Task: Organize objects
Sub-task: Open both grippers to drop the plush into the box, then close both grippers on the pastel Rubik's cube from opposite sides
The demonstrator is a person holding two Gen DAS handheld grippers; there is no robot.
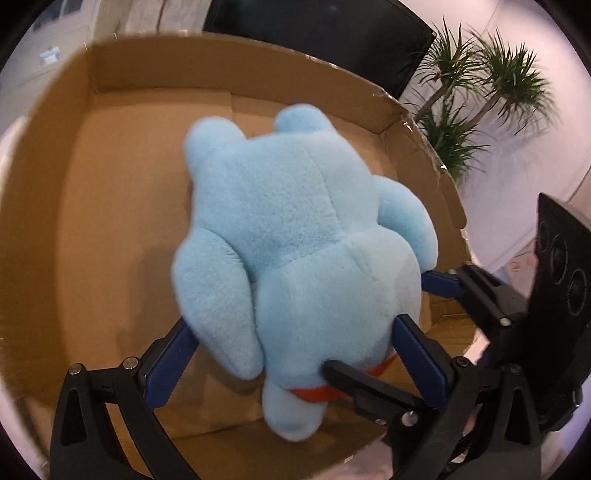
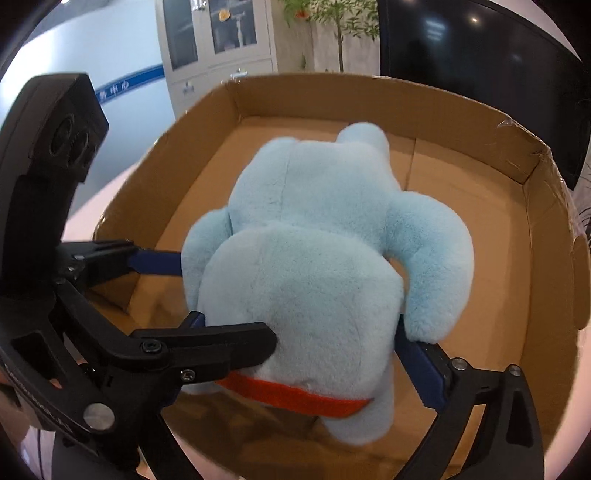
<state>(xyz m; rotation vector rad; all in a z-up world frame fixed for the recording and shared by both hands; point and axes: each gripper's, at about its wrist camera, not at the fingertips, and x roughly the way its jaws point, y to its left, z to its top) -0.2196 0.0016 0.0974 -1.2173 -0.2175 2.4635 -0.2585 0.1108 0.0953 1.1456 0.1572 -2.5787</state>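
A light blue plush toy (image 1: 291,229) with a red collar hangs over the open cardboard box (image 1: 110,206). My left gripper (image 1: 295,332) is shut on the toy's lower body, one blue finger (image 1: 170,354) on each side. My right gripper (image 2: 303,332) is also shut on the plush toy (image 2: 317,251), gripping it just beside the left one. The other gripper's fingers (image 2: 155,262) show at the left of the right wrist view. The box (image 2: 546,258) holds nothing else that I can see.
A dark screen (image 1: 332,33) stands behind the box. A potted palm (image 1: 480,92) is at the right beyond the box. A grey cabinet (image 2: 218,48) and a thin tree (image 2: 340,33) stand in the background. The box rests on a light surface (image 2: 92,206).
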